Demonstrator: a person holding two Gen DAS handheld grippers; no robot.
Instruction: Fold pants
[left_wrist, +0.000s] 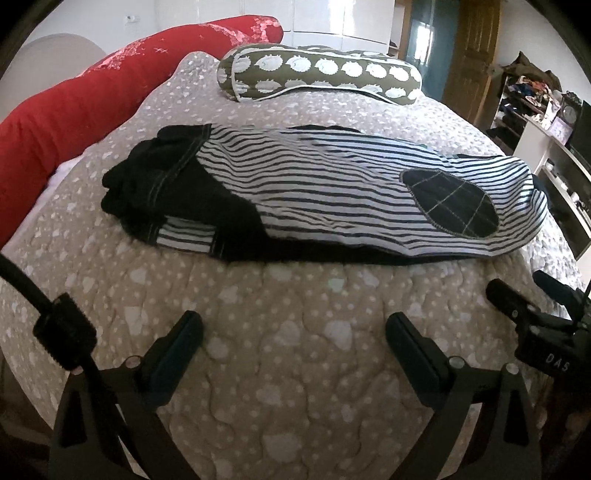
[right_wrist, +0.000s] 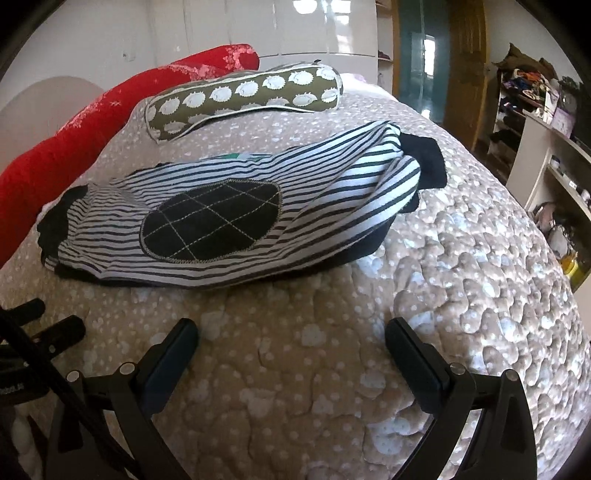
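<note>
1. Grippers first: the left gripper (left_wrist: 293, 330) hovers over the bare quilt near the bed's front edge, its two fingers spread wide with nothing between them.
2. Beside it, the right gripper (right_wrist: 291, 334) hangs over the same stretch of bedspread (right_wrist: 461, 277), jaws likewise parted and empty; its dark body shows at the right edge of the left wrist view.
3. Just beyond both tools lie the pants (left_wrist: 332, 192) (right_wrist: 229, 214), black-and-white striped, stretched crosswise over the middle of the bed and rumpled, not touched by either gripper.
4. A dark oval knee patch (left_wrist: 452, 205) (right_wrist: 212, 221) with a stitched grid faces up on the top leg.
5. Black waistband fabric bunches at the pants' left end; black cuffs show at the right end.
6. Farther back, near the bed's far edge, rests a green bolster pillow (left_wrist: 317, 75) (right_wrist: 247, 99) with white shapes.
7. Along the bed's left edge runs a long red cushion (left_wrist: 92, 99) (right_wrist: 96, 122).
</note>
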